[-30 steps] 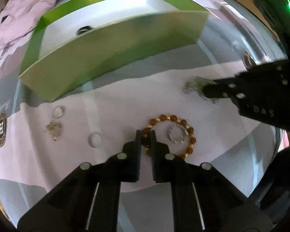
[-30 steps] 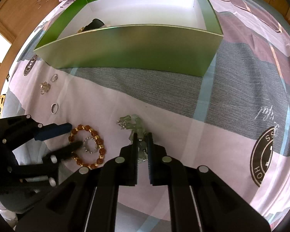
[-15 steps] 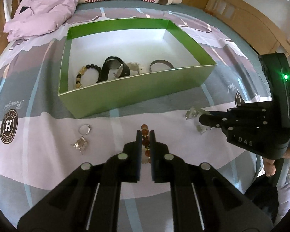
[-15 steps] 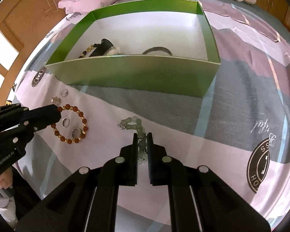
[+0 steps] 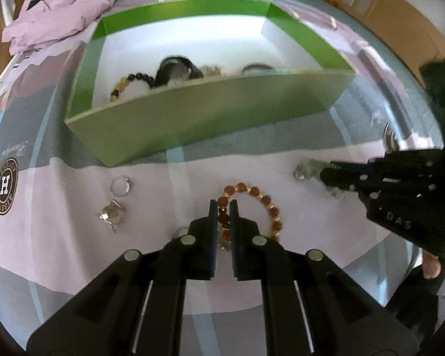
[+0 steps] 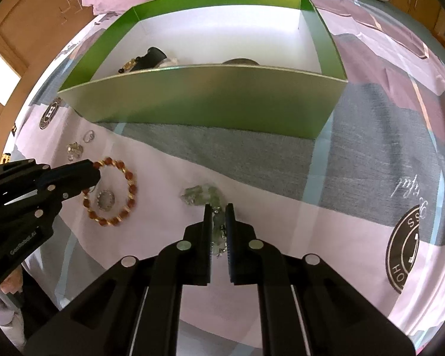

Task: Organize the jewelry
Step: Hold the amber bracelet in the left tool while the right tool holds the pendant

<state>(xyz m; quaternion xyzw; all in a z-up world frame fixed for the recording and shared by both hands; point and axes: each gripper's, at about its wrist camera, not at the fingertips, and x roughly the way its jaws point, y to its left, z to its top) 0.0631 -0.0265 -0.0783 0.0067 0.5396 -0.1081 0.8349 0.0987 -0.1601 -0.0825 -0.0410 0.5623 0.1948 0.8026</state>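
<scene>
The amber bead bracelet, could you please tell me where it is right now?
In the left wrist view the amber bead bracelet sits low and central, pinched in the left gripper above the bedsheet, in front of the green box; a ring lies to its left.

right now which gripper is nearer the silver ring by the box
Left. The left gripper, shut on the bead bracelet, sits just right of the ring in its view; the right gripper holds the pale green piece farther off.

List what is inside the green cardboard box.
Inside the green cardboard box: a dark and gold beaded bracelet, a black band-like piece, a pale cluster and a grey bangle. The near wall hides their lower parts and the floor behind it.
</scene>
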